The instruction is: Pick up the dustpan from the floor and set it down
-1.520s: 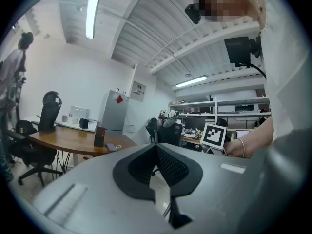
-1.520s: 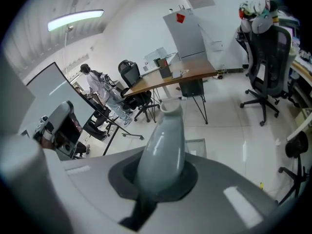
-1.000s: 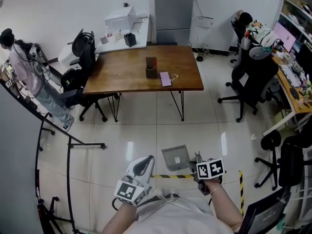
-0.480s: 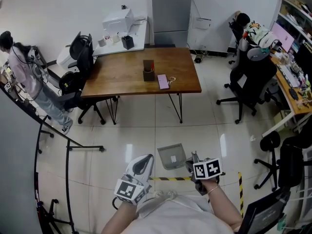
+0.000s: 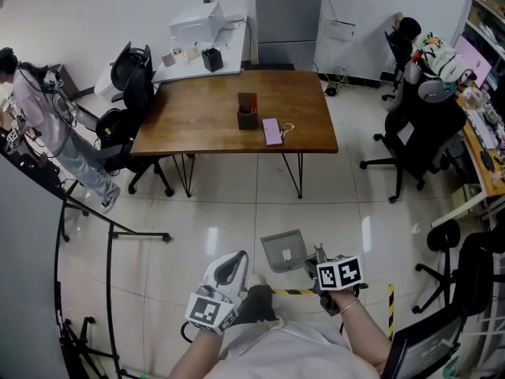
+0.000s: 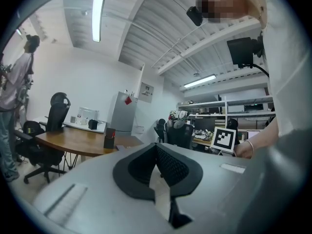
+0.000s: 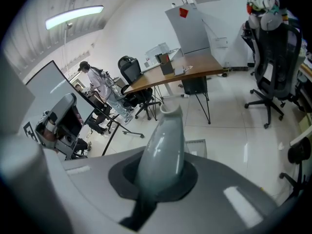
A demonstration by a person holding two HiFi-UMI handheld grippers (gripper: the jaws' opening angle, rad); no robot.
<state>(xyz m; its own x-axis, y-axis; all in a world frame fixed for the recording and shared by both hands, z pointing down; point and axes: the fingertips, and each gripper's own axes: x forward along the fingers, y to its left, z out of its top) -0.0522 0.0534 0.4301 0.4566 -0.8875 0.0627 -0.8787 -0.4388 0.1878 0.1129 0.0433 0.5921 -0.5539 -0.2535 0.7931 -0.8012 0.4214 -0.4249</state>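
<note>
Small shift over half a second: the whole view slides with the head, so the brown wooden table (image 5: 205, 117) sits further right in frame. A dark shoe (image 5: 254, 305) now shows at the bottom where none did. The grey plastic dustpan (image 5: 282, 251) keeps its place just ahead of the right tool (image 5: 319, 265).

Right tool is clamped on the dustpan's pale rounded handle (image 7: 163, 140). The handle fills the gap between the jaws and the pan hangs forward and down from it. A grip at the handle end makes sense: the pan rides level, mouth turned away from the carrier. Dustpan is out from the table's near edge, toward the near right corner, well apart from the legs. It looks lifted off the tiles, but I cannot confirm this.

Left tool (image 6: 158, 172) is idle, jaws pressed together on nothing, held low beside the body and out of the way.

Containers: dustpan tray is empty apart from a small white label. Dark square pen pot (image 5: 247, 111) stands mid-table with something red poking out. Pink flat rectangular object (image 5: 271, 130) lies just beside it, toward the near edge.
</note>
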